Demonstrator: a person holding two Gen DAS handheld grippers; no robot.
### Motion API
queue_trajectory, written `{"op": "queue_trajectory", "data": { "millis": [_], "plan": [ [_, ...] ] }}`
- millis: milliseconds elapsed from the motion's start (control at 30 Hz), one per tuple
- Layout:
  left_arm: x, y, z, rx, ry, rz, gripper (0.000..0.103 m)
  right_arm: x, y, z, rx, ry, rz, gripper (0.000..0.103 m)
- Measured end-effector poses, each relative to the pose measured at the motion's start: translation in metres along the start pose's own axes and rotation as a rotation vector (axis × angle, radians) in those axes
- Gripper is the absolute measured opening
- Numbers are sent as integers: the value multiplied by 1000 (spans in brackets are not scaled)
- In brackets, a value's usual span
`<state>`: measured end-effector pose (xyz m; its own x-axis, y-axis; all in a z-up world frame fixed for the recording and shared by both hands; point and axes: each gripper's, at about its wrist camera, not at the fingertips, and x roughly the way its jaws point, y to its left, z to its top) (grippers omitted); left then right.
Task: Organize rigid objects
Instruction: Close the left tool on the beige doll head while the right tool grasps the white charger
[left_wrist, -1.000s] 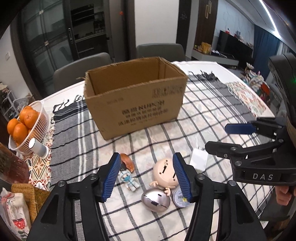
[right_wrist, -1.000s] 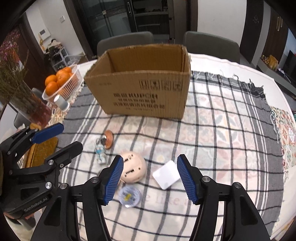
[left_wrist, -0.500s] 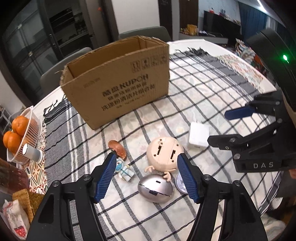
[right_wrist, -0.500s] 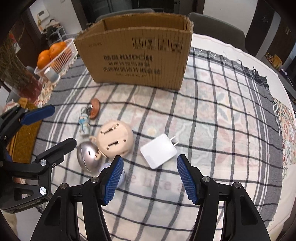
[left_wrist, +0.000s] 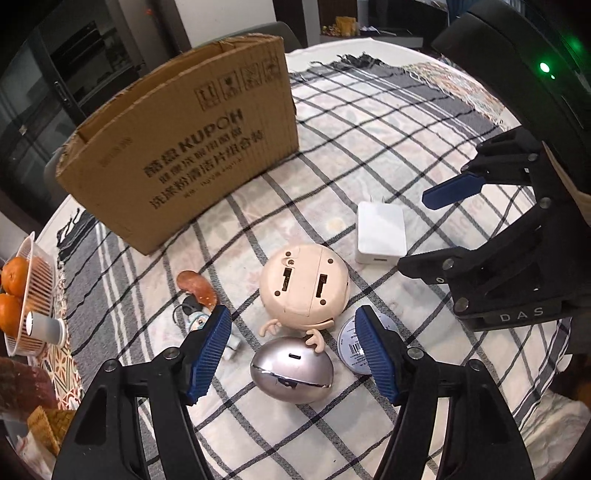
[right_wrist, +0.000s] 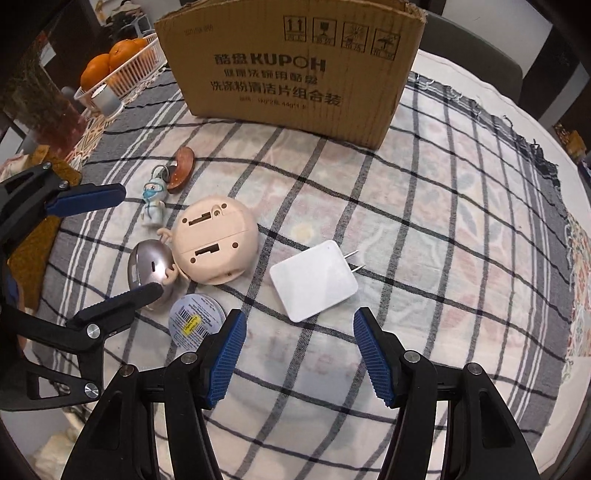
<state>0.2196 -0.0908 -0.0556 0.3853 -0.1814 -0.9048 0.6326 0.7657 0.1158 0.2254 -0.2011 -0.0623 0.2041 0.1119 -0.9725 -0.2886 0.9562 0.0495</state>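
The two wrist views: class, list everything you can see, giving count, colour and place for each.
Brown cardboard box: one, far end of the checked cloth.
White flat wall charger: one, mid-cloth.
Beige round-headed toy: one, left of charger.
Silver egg-shaped gadget: one, touching toy.
Round grey tin: one, beside egg.
Small masked figurine: one, near brown wooden charm.
White basket of oranges: one, left edge.
Left claw: open, over egg, just widened.
Right claw: open, empty.
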Motion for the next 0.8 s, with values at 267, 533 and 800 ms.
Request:
{"op": "queue_trajectory", "data": {
  "millis": [267,533,800],
  "plan": [
    [23,-3,4,37,47,-32,69,21,-4,3,-30,6,13,62],
    [44,-3,13,46,89,-55,70,37,-11,8,-50,29,35,66],
    [58,0,18,36,106,-79,71,51,-16,14,-40,50,55,66]
  ]
}}
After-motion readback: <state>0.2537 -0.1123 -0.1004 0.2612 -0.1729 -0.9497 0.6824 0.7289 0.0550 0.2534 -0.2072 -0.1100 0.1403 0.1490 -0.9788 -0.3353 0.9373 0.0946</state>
